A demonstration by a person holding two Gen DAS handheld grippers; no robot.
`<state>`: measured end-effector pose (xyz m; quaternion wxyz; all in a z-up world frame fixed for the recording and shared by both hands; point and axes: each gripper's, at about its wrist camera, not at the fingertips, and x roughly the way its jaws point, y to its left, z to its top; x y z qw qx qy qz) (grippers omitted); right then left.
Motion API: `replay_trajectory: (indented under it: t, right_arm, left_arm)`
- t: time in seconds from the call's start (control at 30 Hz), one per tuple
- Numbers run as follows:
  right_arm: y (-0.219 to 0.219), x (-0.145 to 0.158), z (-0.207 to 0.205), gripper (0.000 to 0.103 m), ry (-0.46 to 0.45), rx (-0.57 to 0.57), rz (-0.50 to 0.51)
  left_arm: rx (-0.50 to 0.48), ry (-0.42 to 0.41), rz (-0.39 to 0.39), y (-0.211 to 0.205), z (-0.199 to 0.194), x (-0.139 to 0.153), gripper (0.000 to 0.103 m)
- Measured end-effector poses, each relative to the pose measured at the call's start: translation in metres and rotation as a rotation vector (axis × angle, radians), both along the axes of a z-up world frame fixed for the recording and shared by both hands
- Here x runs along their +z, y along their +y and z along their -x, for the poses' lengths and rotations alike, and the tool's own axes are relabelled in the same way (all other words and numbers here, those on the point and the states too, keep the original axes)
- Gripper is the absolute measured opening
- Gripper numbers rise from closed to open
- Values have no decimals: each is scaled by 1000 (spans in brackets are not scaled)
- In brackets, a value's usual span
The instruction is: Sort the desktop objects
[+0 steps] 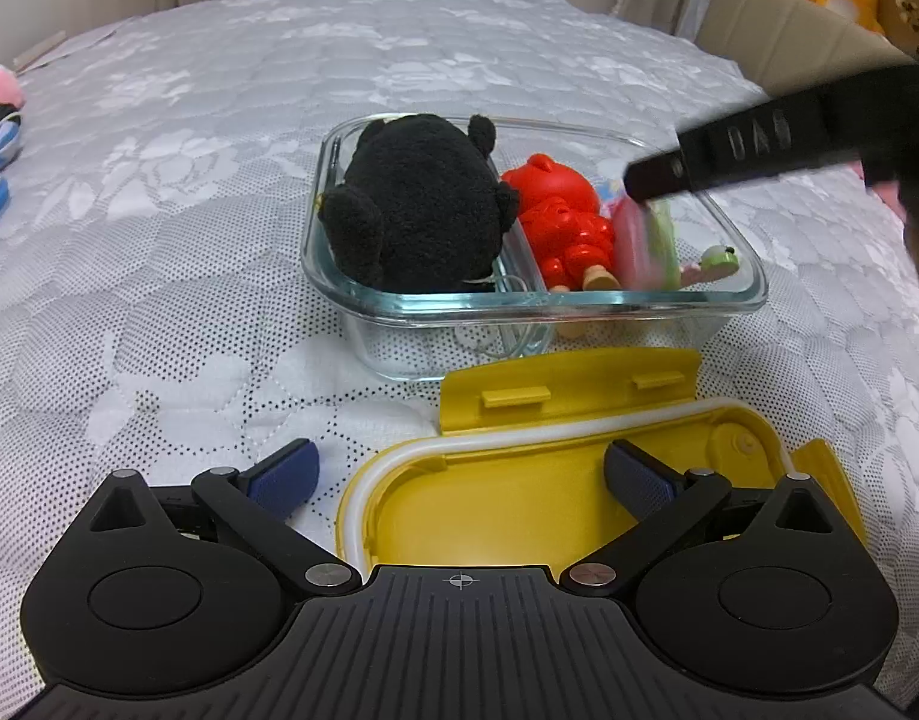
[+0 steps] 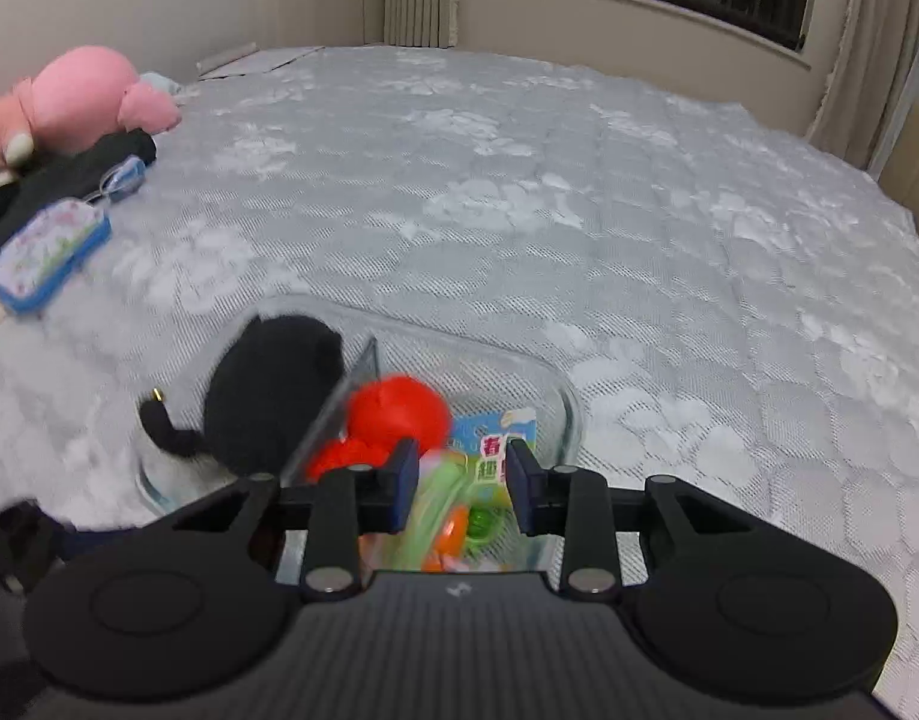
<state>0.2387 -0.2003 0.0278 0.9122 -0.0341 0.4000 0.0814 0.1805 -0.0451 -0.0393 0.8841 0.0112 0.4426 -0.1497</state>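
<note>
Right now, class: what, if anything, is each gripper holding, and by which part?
Left gripper: open, holding nothing. Right gripper: jaws apart around a blurred pink-and-green packet over the glass container; actual grip cannot be told.

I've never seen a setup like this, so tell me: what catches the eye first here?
A clear glass divided container sits on the white quilted bedspread, with a fuzzy black plush toy in its left compartment and a bright red plastic figure in its right. Nearer, a yellow plastic lid lies upside down under the open left gripper.
</note>
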Motion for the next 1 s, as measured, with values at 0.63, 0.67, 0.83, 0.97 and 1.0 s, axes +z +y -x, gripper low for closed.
replay_trajectory:
  t: [0.63,0.67,0.83,0.97,1.0]
  right_arm:
    - [-40,-17,100,103,-137,-89,-270]
    - [-44,-19,107,103,-141,-102,-292]
    - [-66,-30,144,103,-162,-165,-402]
    - [-84,-39,174,103,-179,-216,-489]
    - [-89,-42,181,103,-183,-229,-511]
  left_arm:
    - [50,-21,61,17,22,19,103]
    - [66,-24,97,25,30,25,103]
    - [181,-52,123,53,67,50,103]
    - [225,-92,63,62,92,63,103]
    - [223,-90,54,63,95,65,103]
